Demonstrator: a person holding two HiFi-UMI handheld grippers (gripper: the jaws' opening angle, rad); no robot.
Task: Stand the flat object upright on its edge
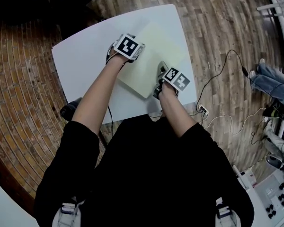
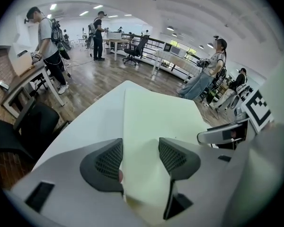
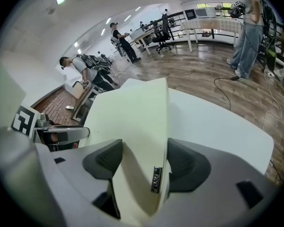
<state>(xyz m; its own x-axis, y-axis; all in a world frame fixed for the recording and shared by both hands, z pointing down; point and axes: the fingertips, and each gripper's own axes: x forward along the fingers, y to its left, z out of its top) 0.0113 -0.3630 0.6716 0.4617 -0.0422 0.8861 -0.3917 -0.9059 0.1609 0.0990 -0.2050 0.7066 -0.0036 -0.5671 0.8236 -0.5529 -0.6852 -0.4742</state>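
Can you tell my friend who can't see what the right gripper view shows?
The right gripper has its two dark jaws pressed on the near end of a pale yellow board, whose thin side carries a small label. A white table lies beside the board, and behind are a wooden floor and people standing.

White table [image 1: 85, 60] on wood floor [image 1: 28, 93] w/ pale-green flat board [image 1: 156, 46] on its right half.
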